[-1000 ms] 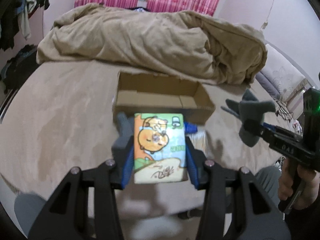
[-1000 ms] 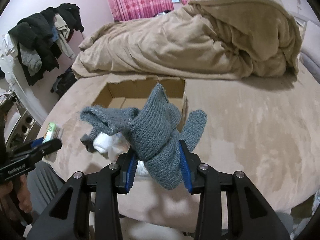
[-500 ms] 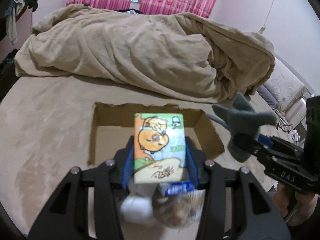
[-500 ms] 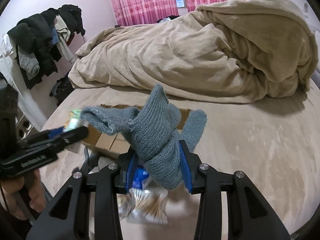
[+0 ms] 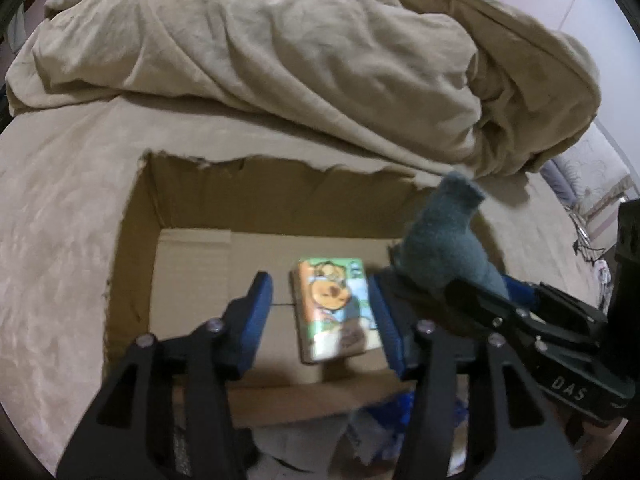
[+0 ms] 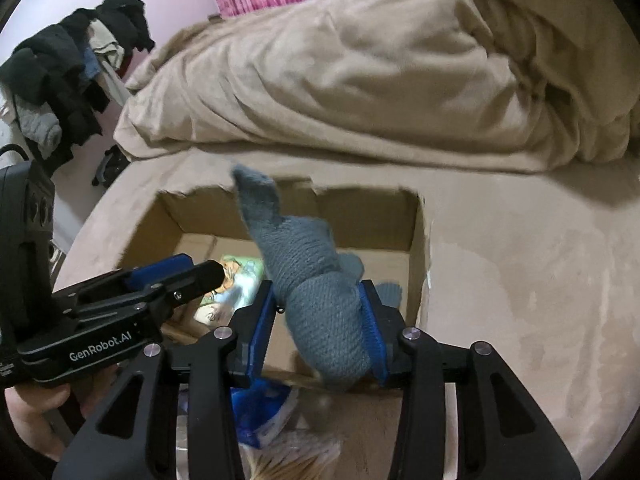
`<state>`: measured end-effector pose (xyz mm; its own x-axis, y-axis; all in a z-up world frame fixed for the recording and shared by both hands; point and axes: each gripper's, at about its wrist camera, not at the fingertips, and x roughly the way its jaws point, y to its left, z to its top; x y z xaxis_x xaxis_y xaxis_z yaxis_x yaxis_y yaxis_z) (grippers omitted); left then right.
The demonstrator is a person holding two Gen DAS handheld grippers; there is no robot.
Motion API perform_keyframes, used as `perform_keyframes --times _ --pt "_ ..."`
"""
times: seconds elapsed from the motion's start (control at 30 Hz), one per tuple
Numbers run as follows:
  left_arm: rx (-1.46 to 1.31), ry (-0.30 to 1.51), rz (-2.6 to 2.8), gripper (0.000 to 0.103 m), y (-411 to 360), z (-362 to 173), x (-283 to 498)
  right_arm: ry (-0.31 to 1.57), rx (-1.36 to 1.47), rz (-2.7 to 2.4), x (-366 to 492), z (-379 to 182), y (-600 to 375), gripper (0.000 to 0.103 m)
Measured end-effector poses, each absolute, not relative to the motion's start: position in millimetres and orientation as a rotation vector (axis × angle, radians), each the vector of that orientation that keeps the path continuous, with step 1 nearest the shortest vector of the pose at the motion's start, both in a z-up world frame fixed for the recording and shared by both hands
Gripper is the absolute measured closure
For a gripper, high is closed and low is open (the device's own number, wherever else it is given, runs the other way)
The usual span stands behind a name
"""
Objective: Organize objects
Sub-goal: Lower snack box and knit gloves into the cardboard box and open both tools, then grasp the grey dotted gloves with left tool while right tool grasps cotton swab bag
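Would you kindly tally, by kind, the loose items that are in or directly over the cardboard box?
Cartoon packet, released in the cardboard box: 1
Grey knitted glove, clamped in the right tool over the box: 1
Total: 2

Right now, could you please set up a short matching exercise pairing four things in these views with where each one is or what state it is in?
Things:
1. cartoon packet
2. grey knitted glove
3. cardboard box
4. beige duvet

Places or states:
a. bunched up at the far side of the bed
b. clamped in the right gripper, above the box
c. loose between the left gripper's open jaws, which have just been opening, inside the box
d. open-topped on the bed, torn along its far rim

Pairs: 1-c, 2-b, 3-d, 4-a
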<state>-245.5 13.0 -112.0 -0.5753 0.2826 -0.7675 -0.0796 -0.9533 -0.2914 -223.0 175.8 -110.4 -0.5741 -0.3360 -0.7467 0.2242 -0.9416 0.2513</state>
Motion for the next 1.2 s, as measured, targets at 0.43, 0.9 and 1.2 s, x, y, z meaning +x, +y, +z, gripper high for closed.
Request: perform_keyframes --times 0.43,0.9,1.2 --pt "-1.203 -0.340 2.677 0.021 -0.5 -50.0 -183.7 -0.105 1.162 -2.586 -187.6 -76.7 177.9 0.022" --pt "-1.151 -0.304 2.741 0.020 -17.9 -9.4 -64.9 -0.080 1.142 -2.619 -71.3 -28.8 189.0 0.022" --pt "-1.311 -0.346 2.700 0.020 -31.1 -52.2 -27.8 -0.076 1.212 -2.575 -36.4 -40.6 186.4 0.022"
